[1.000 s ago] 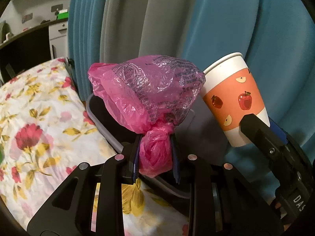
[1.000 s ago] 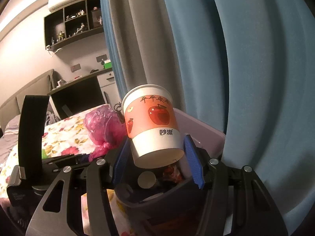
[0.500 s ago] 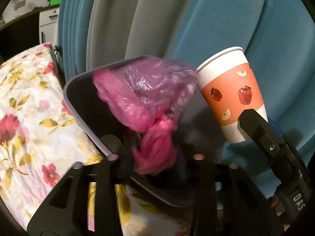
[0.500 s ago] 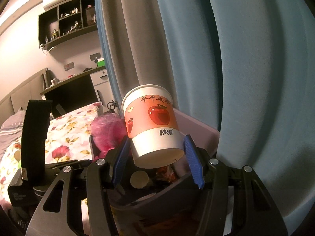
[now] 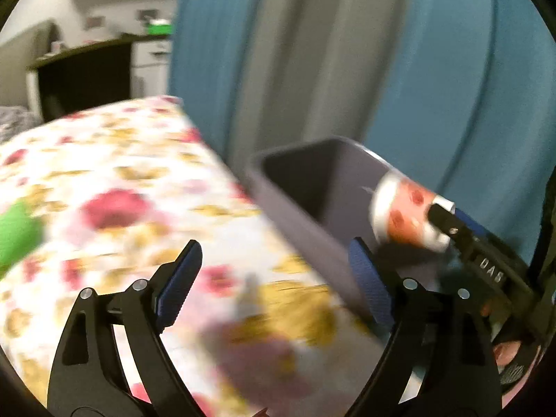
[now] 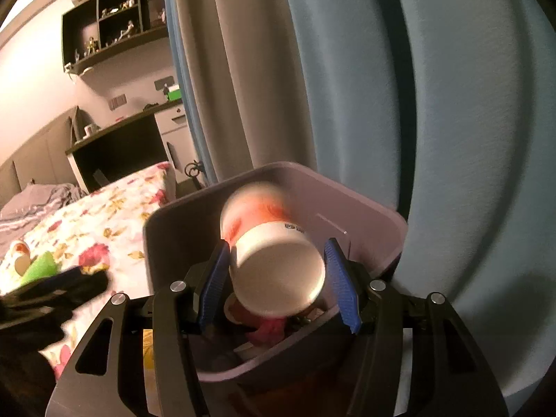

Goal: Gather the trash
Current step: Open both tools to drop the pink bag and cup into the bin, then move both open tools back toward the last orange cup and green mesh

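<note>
The orange apple-print paper cup [image 6: 274, 260] is tipped forward over the grey trash bin [image 6: 375, 208], blurred, between the blue pads of my right gripper [image 6: 278, 278], whose jaws stand slightly apart beside it. The pink plastic bag [image 6: 267, 326] lies inside the bin under the cup. In the left wrist view my left gripper [image 5: 278, 278] is open wide and empty above the flowered bed [image 5: 104, 191], left of the bin [image 5: 295, 208]. The cup [image 5: 406, 215] and the right gripper show at the right there.
Blue and grey curtains [image 6: 382, 87] hang right behind the bin. A green object [image 6: 38, 267] and a small cup [image 6: 19, 253] lie on the bed. A dark desk [image 6: 121, 146] and wall shelves [image 6: 114, 38] stand far behind.
My left gripper opened, let the pink bag fall into the bin and swung left over the bed. My right gripper lowered toward the bin, its jaws loosened, and the cup tipped forward.
</note>
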The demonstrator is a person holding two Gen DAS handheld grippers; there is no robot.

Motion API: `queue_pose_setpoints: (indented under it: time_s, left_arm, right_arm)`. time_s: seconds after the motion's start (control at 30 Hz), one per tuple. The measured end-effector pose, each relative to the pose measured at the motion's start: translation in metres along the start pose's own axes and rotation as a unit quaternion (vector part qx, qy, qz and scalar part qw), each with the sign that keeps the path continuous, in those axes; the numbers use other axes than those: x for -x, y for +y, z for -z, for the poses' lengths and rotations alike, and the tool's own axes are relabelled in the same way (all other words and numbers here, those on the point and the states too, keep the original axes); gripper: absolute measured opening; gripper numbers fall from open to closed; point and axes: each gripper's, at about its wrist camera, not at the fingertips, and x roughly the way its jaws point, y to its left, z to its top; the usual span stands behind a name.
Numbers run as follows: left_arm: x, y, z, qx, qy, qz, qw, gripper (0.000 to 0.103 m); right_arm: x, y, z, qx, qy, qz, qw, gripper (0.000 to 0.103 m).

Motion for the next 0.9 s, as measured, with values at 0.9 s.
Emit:
queue_pose_setpoints:
  time_s: [0.9]
  left_arm:
    - [0.184, 0.206, 0.071, 0.12, -0.014, -0.296, 0.9475, 0.089]
  right_arm:
    - [0.052, 0.127, 0.0, 0.069, 0.001, -0.145, 0.987, 0.086]
